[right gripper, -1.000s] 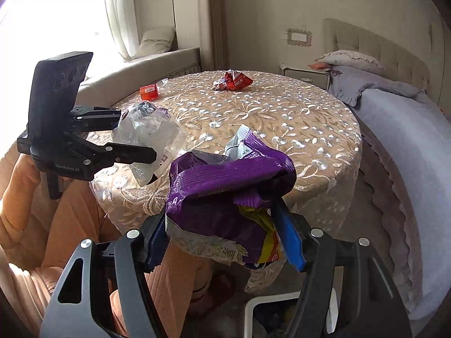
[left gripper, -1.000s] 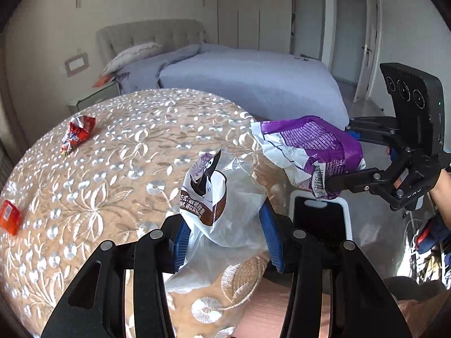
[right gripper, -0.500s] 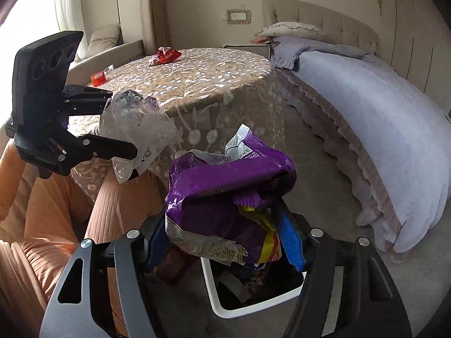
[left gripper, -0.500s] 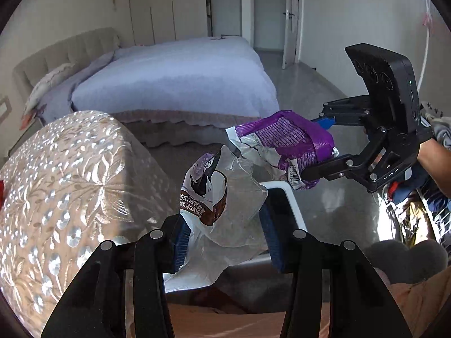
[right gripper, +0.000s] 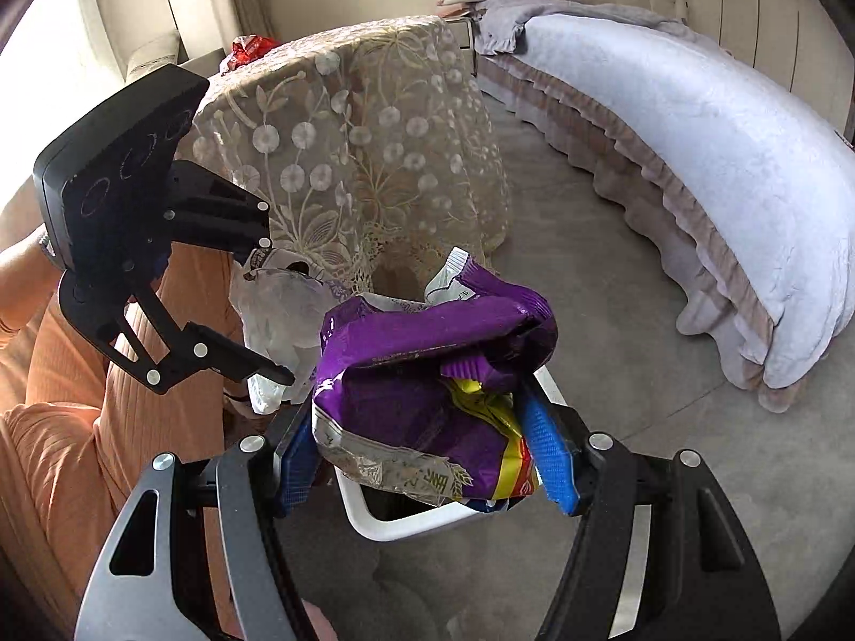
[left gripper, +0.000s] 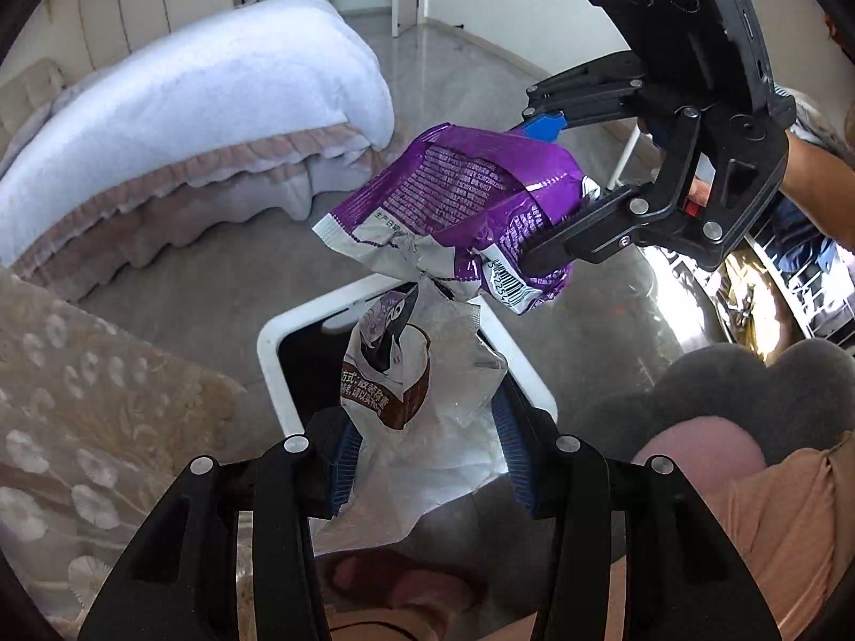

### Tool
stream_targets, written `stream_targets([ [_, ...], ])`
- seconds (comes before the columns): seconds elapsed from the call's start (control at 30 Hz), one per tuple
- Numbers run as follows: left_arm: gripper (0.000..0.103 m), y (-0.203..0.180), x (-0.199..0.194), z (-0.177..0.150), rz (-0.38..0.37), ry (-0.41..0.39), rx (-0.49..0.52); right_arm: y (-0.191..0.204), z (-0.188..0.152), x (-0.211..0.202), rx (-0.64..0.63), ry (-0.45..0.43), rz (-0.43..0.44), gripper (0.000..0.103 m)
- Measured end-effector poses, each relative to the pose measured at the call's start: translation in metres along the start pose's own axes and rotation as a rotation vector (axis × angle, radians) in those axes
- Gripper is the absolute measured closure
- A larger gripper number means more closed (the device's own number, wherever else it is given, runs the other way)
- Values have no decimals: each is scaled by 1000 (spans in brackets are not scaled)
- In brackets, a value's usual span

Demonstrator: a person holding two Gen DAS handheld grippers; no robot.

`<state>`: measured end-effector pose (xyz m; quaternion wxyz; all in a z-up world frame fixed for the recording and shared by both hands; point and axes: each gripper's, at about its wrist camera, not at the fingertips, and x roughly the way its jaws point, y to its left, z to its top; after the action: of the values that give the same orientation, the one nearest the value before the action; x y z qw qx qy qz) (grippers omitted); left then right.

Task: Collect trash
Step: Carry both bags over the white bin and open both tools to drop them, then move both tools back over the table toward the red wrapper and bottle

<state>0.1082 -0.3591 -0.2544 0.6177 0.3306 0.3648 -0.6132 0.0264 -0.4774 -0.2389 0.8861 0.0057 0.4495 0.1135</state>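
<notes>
Nearest my left camera, the left gripper (left gripper: 425, 443) has its blue pads pressed against a crumpled clear wrapper (left gripper: 422, 400) with a brown and white label; the jaws stand part open, only as wide as the crushed plastic between them. The wrapper's lower end drops behind the fingers, so I cannot see where it stops. Directly below it I see the white bin (left gripper: 270, 342), its dark mouth mostly covered by the wrapper.

In my right camera the right gripper (right gripper: 427, 448) is clamped on a purple snack bag (right gripper: 427, 374), fairly wide apart because the bag is bulky. The bag covers most of the left pad, and a yellow and red patch shows on its lower corner. Only a curve of the bin's white rim (right gripper: 395, 523) shows under the bag; the contents are too dark to make out.

The two pieces of trash hang just beside each other over the bin; from the left camera the bag's crumpled silver end (left gripper: 374, 235) seems to meet the wrapper's top, though I cannot tell if they touch.

To the left, orange ribbed clothing (right gripper: 64, 427) fills the frame edge. Beyond stands the table under a lace cloth (right gripper: 347, 149), with a red wrapper (right gripper: 248, 48) partly cut off by its far edge. Farthest is the bed (right gripper: 694, 123).
</notes>
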Motion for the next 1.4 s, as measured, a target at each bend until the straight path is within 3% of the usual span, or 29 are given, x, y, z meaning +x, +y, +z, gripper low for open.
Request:
stream_targets([
  [0.23, 57, 21, 38, 0, -62, 60, 2, -16, -5, 33, -25, 67, 34, 35],
  [0.3, 52, 22, 47, -1, -69, 69, 13, -20, -5, 40, -36, 83, 50, 35],
  [0.33, 46, 24, 51, -1, -67, 71, 14, -22, -6, 45, -40, 90, 51, 35],
  [0.37, 21, 26, 55, -1, -62, 71, 13, -25, -6, 49, -41, 96, 52, 30],
  [0.4, 5, 28, 58, -2, -51, 68, 14, -28, -7, 53, -38, 104, 57, 13],
  [0.43, 5, 29, 60, -2, -46, 64, 19, -31, -7, 56, -36, 106, 58, 2],
  [0.67, 5, 28, 68, -2, -84, 92, 51, -39, -10, 68, -33, 162, 79, 5],
  [1.0, 5, 27, 64, -3, -79, 94, 54, -37, -5, 67, -54, 158, 79, 5],
  [1.23, 5, 23, 46, -3, -55, 56, 41, -28, 1, 56, -67, 127, 68, 5],
  [1.4, 5, 14, 16, 1, -6, -29, 10, -14, 11, 39, -88, 77, 59, 5],
])
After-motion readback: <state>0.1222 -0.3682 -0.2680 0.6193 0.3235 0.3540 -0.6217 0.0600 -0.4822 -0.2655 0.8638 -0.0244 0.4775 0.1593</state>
